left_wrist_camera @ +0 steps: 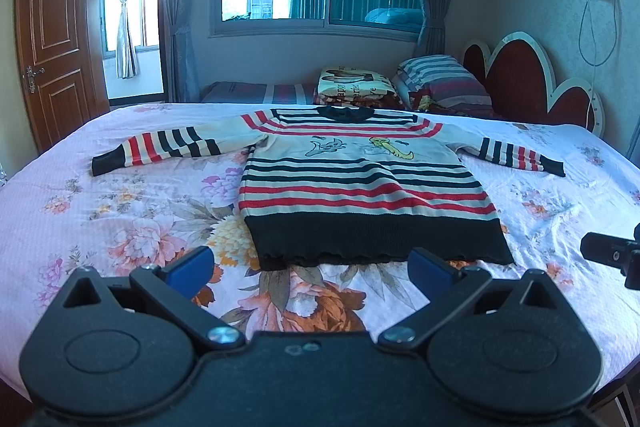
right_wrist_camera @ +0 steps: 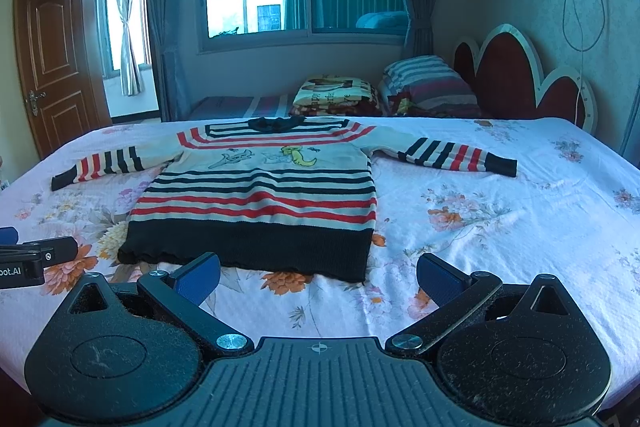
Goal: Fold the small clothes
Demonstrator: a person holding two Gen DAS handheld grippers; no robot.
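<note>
So the striped sweater (left_wrist_camera: 360, 183) is laid out flat on the flowery bedsheet (left_wrist_camera: 120, 211), front up, dark hem toward the grippers and collar pointing away at the window. Sleeves stick out to both sides, so its widest line runs left-right across the bed.

The left gripper (left_wrist_camera: 312, 269) is spread wide, holding nothing, parked just short of the hem, pretty much dead centre on it. The right gripper (right_wrist_camera: 318, 277) is also spread and empty, lined up with the hem's right corner, with bare sheet ahead of its right finger. My guess is each one goes for the sleeve on its own side.

The left view shows the left cuff (left_wrist_camera: 105, 163) closer; the right view gives a clearer look at the right cuff (right_wrist_camera: 502, 165). Each catches a sliver of the other gripper at its edge.
</note>
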